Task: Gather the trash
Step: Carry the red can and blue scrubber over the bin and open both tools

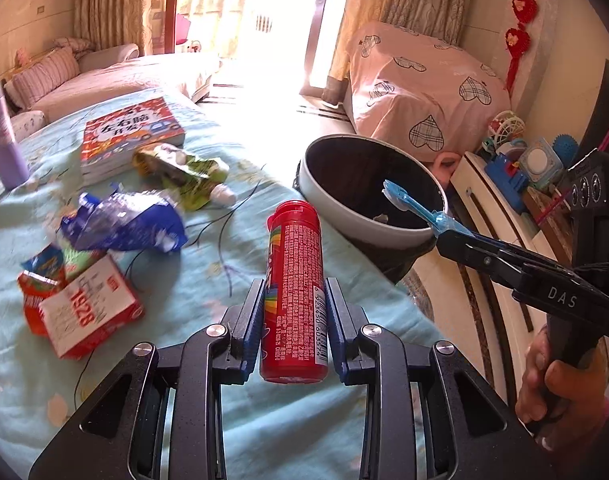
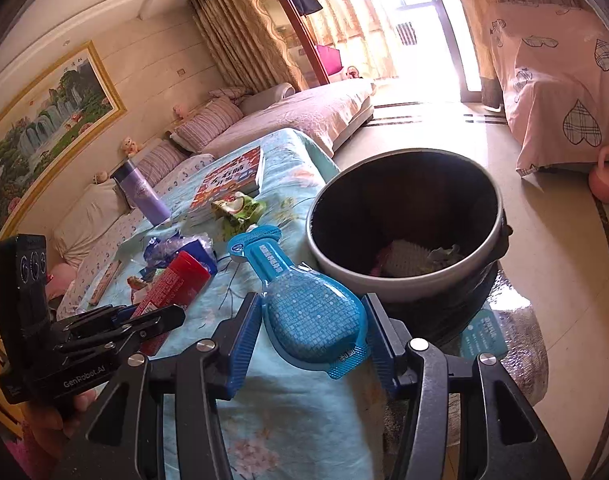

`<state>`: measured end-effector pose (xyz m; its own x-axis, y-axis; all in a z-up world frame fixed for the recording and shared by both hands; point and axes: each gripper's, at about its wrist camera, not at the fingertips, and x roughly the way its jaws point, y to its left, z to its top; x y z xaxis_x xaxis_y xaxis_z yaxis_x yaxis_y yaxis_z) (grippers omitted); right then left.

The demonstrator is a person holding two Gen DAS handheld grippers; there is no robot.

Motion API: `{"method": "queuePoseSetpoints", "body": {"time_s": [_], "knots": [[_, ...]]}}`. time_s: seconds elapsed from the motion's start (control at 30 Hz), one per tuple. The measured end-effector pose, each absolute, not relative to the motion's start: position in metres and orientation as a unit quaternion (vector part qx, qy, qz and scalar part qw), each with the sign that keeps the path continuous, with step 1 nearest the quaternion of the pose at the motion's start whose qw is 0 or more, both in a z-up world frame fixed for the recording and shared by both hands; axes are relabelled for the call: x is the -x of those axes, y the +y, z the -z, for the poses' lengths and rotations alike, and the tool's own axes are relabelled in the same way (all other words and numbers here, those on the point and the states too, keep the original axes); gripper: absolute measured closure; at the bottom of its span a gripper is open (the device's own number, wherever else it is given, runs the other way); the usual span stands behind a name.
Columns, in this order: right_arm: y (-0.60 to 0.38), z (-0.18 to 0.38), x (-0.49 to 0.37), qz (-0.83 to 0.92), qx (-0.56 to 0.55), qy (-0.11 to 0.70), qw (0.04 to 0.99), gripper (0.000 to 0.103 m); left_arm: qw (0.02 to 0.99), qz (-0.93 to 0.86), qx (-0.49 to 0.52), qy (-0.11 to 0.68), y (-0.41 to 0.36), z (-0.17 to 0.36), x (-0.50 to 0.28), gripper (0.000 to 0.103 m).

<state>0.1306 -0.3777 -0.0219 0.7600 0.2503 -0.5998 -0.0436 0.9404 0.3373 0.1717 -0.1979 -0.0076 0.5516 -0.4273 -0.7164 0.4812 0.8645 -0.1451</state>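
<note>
My left gripper [image 1: 293, 292] is shut on a red candy tube [image 1: 295, 292], held above the light blue tablecloth [image 1: 232, 276]. My right gripper [image 2: 313, 308] is shut on a blue plastic blister pack [image 2: 304, 304], held near the rim of the grey trash bin [image 2: 404, 292]. In the left wrist view the blister pack [image 1: 408, 202] reaches over the bin [image 1: 344, 216]. The bin holds some scraps [image 2: 408, 258]. On the cloth lie a blue crumpled wrapper [image 1: 124, 220], a green pouch [image 1: 184, 172] and a red-white box [image 1: 88, 316].
A children's book [image 1: 130, 132] and a purple bottle [image 1: 4, 140] stand at the far side of the table. A sofa [image 2: 304, 116] lies behind. A pink covered object [image 1: 424, 92] and a toy shelf [image 1: 516, 168] are to the right, past the bin.
</note>
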Motion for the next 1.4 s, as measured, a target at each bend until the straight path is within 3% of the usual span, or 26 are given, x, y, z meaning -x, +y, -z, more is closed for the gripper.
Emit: {"method": "queuePoseSetpoints", "body": {"time_s": [1.4], "knots": [[-0.466, 0.017, -0.215, -0.019, -0.159, 0.35, 0.923, 0.051, 0.867, 0.286, -0.074, 0.401, -0.317, -0.002, -0.253, 0.076]]}}
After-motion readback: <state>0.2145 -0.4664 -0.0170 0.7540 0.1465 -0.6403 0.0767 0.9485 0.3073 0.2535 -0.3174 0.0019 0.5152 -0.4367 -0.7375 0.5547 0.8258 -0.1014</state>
